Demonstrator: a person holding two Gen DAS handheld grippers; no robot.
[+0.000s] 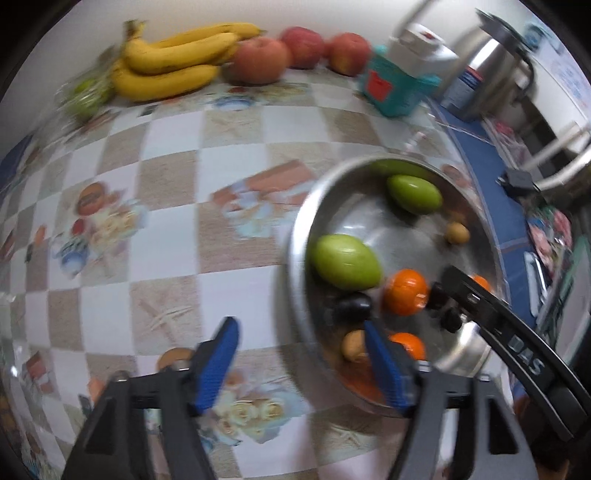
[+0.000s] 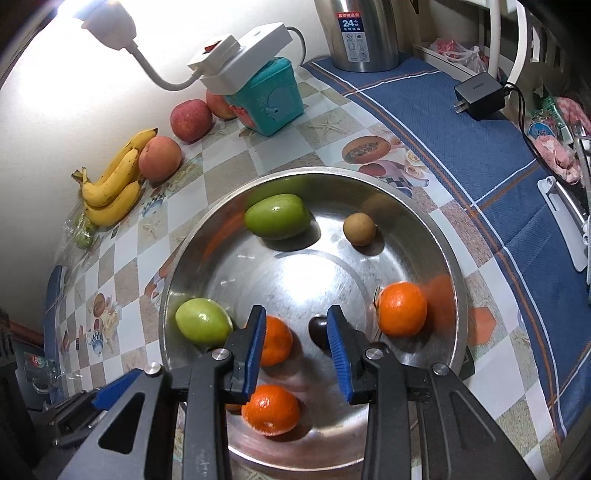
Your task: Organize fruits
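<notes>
A steel bowl [image 2: 448,266] holds two green fruits [image 2: 277,217], three oranges [image 2: 402,308], a brown longan [image 2: 359,229] and a dark plum [image 2: 320,330]. My right gripper [image 2: 297,349] is open and empty over the bowl's near side, its jaws standing between an orange [image 2: 275,339] and the plum. My left gripper [image 1: 301,365] is open and empty, low over the tablecloth at the bowl's left rim [image 1: 295,243]. The right gripper's finger [image 1: 476,291] reaches into the bowl in the left wrist view. Bananas [image 1: 173,55] and apples [image 1: 258,59] lie by the wall.
A teal box [image 2: 271,98] carrying a white power strip [image 2: 240,55] stands behind the bowl. A steel thermos [image 2: 364,35] and a black charger [image 2: 480,94] are on the blue cloth at the right. A bagged green fruit [image 2: 83,232] lies left of the bananas.
</notes>
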